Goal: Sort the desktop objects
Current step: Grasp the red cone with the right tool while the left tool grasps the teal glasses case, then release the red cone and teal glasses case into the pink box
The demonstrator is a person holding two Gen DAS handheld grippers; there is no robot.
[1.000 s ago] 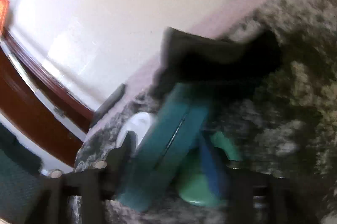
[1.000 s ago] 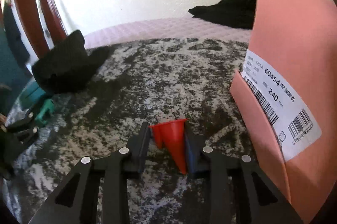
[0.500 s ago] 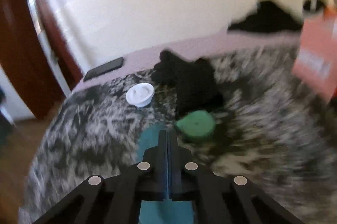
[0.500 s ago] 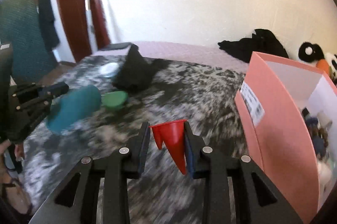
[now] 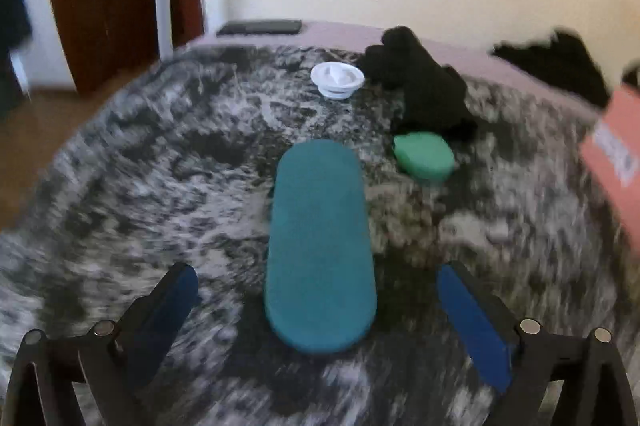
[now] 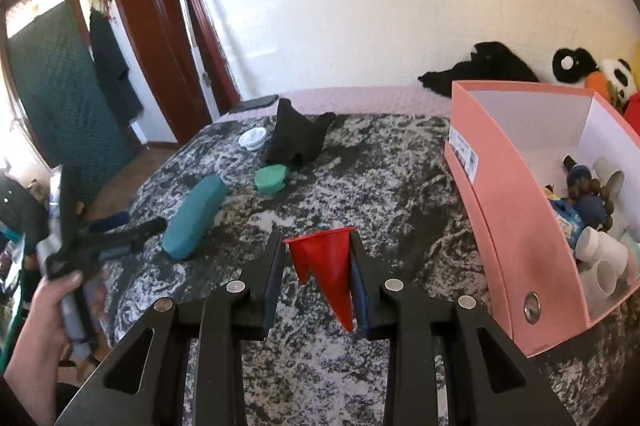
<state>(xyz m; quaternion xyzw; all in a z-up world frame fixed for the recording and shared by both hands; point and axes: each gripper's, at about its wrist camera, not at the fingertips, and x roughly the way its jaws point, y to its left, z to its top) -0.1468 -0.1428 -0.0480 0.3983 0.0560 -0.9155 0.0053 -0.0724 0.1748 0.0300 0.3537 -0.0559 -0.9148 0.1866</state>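
A teal oblong case (image 5: 320, 246) lies on the mottled grey blanket (image 5: 140, 185), lengthwise between my left gripper's (image 5: 316, 290) wide-open blue pads; it touches neither. The case also shows in the right wrist view (image 6: 194, 216), with the left gripper (image 6: 128, 224) just left of it. My right gripper (image 6: 316, 250) is shut on a red funnel (image 6: 326, 262), held above the blanket, left of the open pink box (image 6: 516, 209).
A green oval lid (image 5: 424, 155), a white round cap (image 5: 337, 79) and a black cloth (image 5: 424, 89) lie beyond the case. A phone (image 5: 260, 27) rests at the far edge. The pink box holds several small items (image 6: 592, 222). Plush toys (image 6: 600, 77) sit against the wall.
My left gripper has opened from shut and drawn back; the teal case now lies free on the blanket. My right gripper has risen with the funnel, showing the box interior.
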